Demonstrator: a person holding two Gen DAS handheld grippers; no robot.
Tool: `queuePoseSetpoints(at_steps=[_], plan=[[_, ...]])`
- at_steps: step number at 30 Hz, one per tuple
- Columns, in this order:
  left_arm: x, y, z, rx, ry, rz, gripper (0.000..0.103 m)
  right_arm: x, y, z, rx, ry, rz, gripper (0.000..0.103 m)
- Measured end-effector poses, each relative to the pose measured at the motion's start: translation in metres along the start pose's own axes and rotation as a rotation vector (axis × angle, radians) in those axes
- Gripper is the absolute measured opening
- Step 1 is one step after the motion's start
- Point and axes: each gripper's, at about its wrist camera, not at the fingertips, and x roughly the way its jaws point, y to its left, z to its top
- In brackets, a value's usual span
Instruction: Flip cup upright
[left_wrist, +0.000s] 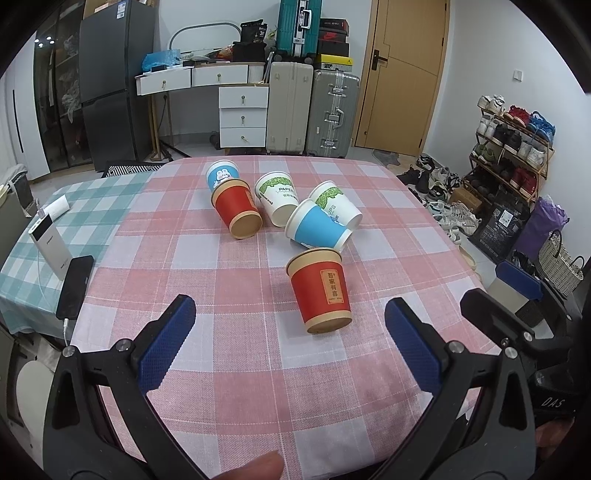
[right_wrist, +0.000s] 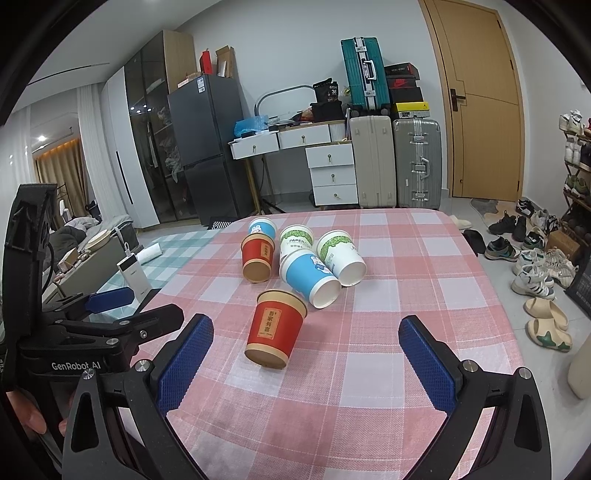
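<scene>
Several paper cups lie on their sides on the pink checked tablecloth (left_wrist: 258, 350). The nearest is a red cup (left_wrist: 320, 291), its base toward me; it also shows in the right wrist view (right_wrist: 275, 328). Behind it lie a blue cup (left_wrist: 319, 229), two white-and-green cups (left_wrist: 279, 197) and another red cup (left_wrist: 238, 210), with a small blue cup (left_wrist: 221, 173) behind that one. My left gripper (left_wrist: 291, 314) is open and empty, just short of the near red cup. My right gripper (right_wrist: 306, 336) is open and empty, with the red cup between its fingers' line.
A power bank (left_wrist: 50, 243) and a phone (left_wrist: 75, 286) lie on the green checked cloth at the left. The right gripper's body (left_wrist: 517, 314) sits at the table's right edge. Suitcases, drawers, a fridge and a shoe rack stand beyond the table.
</scene>
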Motion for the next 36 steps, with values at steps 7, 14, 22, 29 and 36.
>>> queuePoseSetpoints(at_steps=[7,14,22,29,36], plan=[[0.0004,0.0000,-0.0011,-0.001,-0.001,0.000,0.102,0.0011,0.0014,-0.0011,-0.001,0.003,0.002,0.102],[0.0016,-0.0006,-0.0023,-0.001,0.001,-0.001,0.102,0.0009,0.0014,-0.0012,0.003,0.004,0.004,0.102],[0.0013,0.0000,-0.0020,-0.002,0.003,-0.002,0.102,0.0009,0.0017,-0.0017,0.004,0.004,0.002,0.102],[0.0015,-0.0005,-0.0030,-0.003,0.001,-0.001,0.102,0.0011,0.0009,-0.0015,0.005,0.004,0.002,0.102],[0.0031,-0.0015,-0.0060,-0.002,0.005,0.000,0.102,0.0015,0.0002,-0.0016,0.007,0.003,0.002,0.102]])
